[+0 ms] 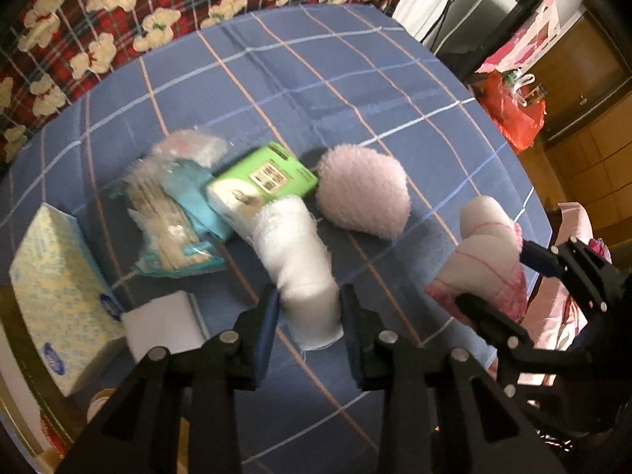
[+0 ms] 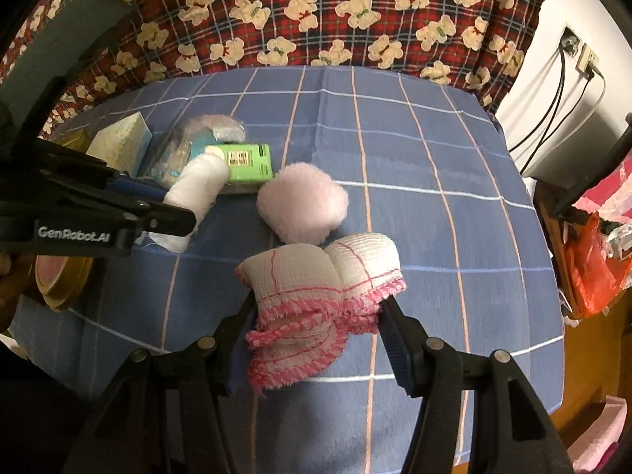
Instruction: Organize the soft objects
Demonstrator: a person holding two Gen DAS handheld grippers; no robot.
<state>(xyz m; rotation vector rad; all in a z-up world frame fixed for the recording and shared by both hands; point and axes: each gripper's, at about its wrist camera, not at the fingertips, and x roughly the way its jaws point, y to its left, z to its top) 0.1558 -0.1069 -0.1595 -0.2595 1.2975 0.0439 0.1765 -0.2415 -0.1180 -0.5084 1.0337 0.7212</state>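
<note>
1. The left gripper [image 1: 310, 308] was clamped on a white rolled towel [image 1: 294, 252], its two fingers pressing the roll's lower end from either side.
2. That white rolled towel looked fluffy and cylindrical, with a loose, slightly frayed end hanging below the pads; its upper end leaned against a green box [image 1: 262, 175].
3. The right gripper [image 2: 316, 316] held a folded pink-edged cloth [image 2: 320, 276] between its jaws, over the blue checked tablecloth [image 2: 414, 150].
4. The cloth was white gauze crossed by thin pink lines, folded into two rounded bulges on top, with a ragged bright-pink fringe bunched and spilling out below the grip.
5. A fuzzy pale-pink bundle [image 2: 302, 201] lay on the tablecloth just behind the cloth, rounded and plush, apart from both grippers.
6. In the left wrist view the same bundle sat just right of the green box, which was tilted and bore a printed label.
7. Left of the box lay a clear crinkled packet [image 1: 173, 213] with teal contents, blurred, and nearer the edge a pale yellow tissue box [image 1: 59, 292] with a white foam block [image 1: 162, 324] just beside it.
8. A red plaid fabric printed with cream bears [image 2: 316, 12] rose behind the table.
</note>
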